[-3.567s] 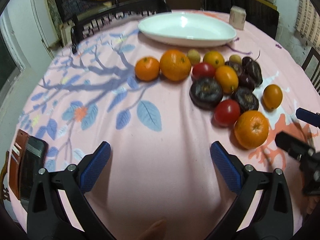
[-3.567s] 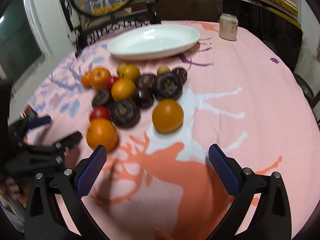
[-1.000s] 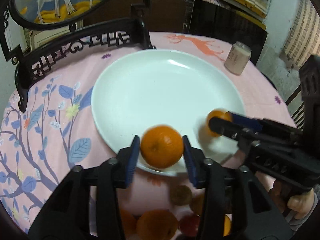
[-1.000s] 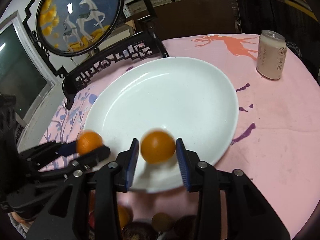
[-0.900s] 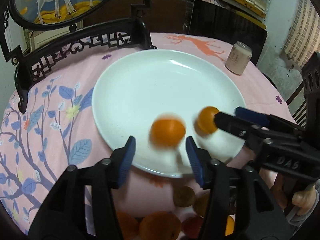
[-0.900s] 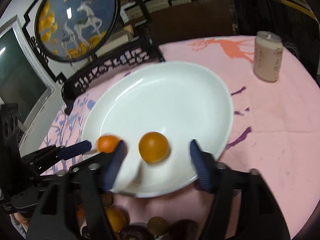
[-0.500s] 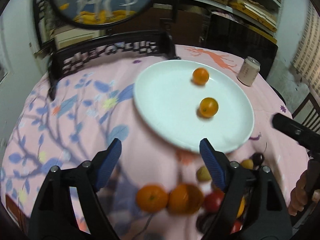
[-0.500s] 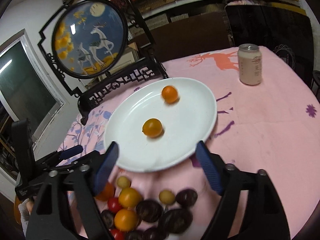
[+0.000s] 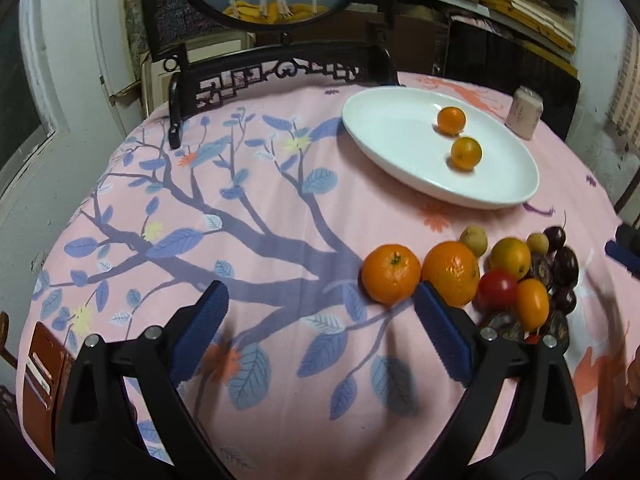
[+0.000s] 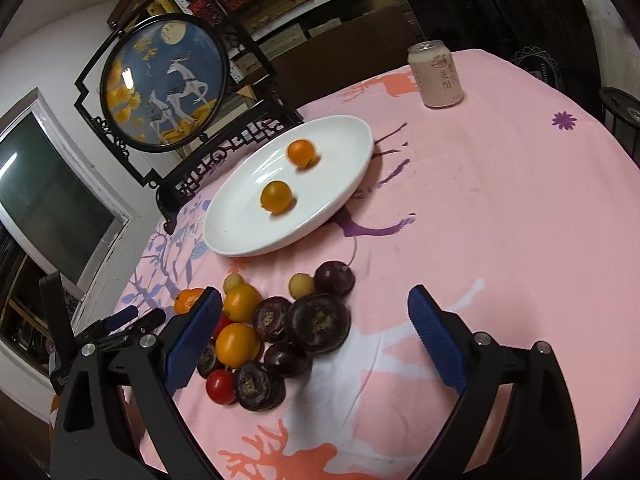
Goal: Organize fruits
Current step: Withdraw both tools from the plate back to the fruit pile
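A white oval plate point(image 9: 392, 148) point(image 10: 340, 196) holds two oranges point(image 9: 451, 120) point(image 9: 465, 153), also seen in the right wrist view point(image 10: 301, 153) point(image 10: 276, 197). A pile of fruit lies on the pink cloth in front of it: two large oranges point(image 9: 391, 273) point(image 9: 451, 273), red tomatoes point(image 9: 497, 288) point(image 10: 221, 386), small yellow fruits, dark purple fruits point(image 10: 318, 323). My left gripper point(image 9: 320, 320) is open and empty, just left of the pile. My right gripper point(image 10: 312, 332) is open and empty, above the pile's dark fruits. The left gripper's tips point(image 10: 132, 320) show at the left of the right wrist view.
A drink can point(image 10: 436, 74) point(image 9: 524, 112) stands beyond the plate. A carved black stand with a round painted screen point(image 10: 164, 80) sits at the table's far edge. A brown wallet with a phone point(image 9: 36, 380) lies at the near left edge.
Both grippers let go of their oranges onto the plate, opened wide and drew back toward the fruit pile. The two oranges now rest on the plate.
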Motion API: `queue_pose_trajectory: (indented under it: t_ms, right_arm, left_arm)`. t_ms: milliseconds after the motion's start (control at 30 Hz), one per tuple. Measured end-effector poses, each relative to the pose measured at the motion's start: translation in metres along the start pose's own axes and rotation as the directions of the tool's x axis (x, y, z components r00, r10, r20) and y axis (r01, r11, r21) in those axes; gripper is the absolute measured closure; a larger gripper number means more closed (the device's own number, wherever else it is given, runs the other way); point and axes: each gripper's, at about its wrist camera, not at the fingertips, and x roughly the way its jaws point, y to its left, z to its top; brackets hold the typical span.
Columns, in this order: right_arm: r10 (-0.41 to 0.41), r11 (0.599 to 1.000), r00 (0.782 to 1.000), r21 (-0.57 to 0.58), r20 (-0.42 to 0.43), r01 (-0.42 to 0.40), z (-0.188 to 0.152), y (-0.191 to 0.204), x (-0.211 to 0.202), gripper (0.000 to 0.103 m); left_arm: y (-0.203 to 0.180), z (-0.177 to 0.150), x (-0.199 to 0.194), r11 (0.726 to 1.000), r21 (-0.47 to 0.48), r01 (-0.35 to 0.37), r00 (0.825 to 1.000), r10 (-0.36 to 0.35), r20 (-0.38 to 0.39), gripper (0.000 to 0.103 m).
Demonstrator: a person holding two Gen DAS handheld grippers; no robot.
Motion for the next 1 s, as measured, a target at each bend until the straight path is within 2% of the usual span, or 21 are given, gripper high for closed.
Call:
queue_pose_trajectory:
  t_ms: [100, 233, 300, 467, 533, 667, 767, 867, 967, 1000]
  right_arm:
    - [0.011, 1.0, 1.0, 0.01, -0.014, -0.011, 0.0, 0.0, 0.002, 0.009]
    - [0.007, 1.0, 1.0, -0.011, -0.025, -0.007, -0.001, 0.004, 0.005, 0.009]
    - [0.0, 1.0, 1.0, -0.029, -0.025, -0.001, -0.002, 0.008, 0.006, 0.009]
    - [-0.033, 0.998, 0.999, -0.058, -0.007, 0.033, -0.003, 0.01, 0.005, 0.009]
    - [-0.035, 0.998, 0.999, -0.051, -0.011, 0.034, -0.002, 0.008, 0.007, 0.009]
    - [-0.038, 0.999, 0.999, -0.035, -0.023, 0.037, -0.002, 0.003, 0.011, 0.009]
    - [-0.036, 0.998, 0.999, -0.055, -0.031, 0.034, -0.004, 0.007, 0.012, 0.009]
    - [-0.037, 0.996, 0.999, -0.083, -0.039, 0.034, -0.006, 0.012, 0.014, 0.009]
    - [-0.033, 0.996, 0.998, -0.091, -0.059, 0.027, -0.007, 0.013, 0.017, 0.009]
    - [-0.024, 0.996, 0.997, -0.086, -0.069, 0.018, -0.007, 0.013, 0.018, 0.009]
  left_arm:
    - [-0.011, -0.002, 0.006, 0.998, 0.066, -0.019, 1.0, 0.02, -0.015, 0.007]
    - [-0.024, -0.007, 0.017, 0.984, 0.157, -0.087, 0.996, 0.091, -0.017, 0.007]
    - [-0.029, -0.006, 0.024, 0.972, 0.194, -0.13, 0.991, 0.133, -0.005, 0.007]
    - [-0.039, 0.007, 0.036, 0.957, 0.235, -0.172, 0.985, 0.166, 0.046, 0.006]
    - [-0.039, 0.012, 0.04, 0.959, 0.23, -0.167, 0.986, 0.161, 0.047, 0.006]
    - [-0.028, 0.016, 0.048, 0.981, 0.177, -0.083, 0.996, 0.087, -0.012, 0.007]
    - [-0.022, 0.016, 0.047, 0.991, 0.13, -0.019, 0.999, 0.024, -0.031, 0.013]
    - [-0.025, 0.014, 0.046, 0.991, 0.131, 0.008, 1.0, -0.005, -0.024, 0.026]
    - [-0.029, 0.014, 0.045, 0.99, 0.133, 0.046, 0.999, -0.043, -0.022, 0.043]
    - [-0.03, 0.014, 0.045, 0.989, 0.128, 0.074, 0.997, -0.071, -0.03, 0.052]
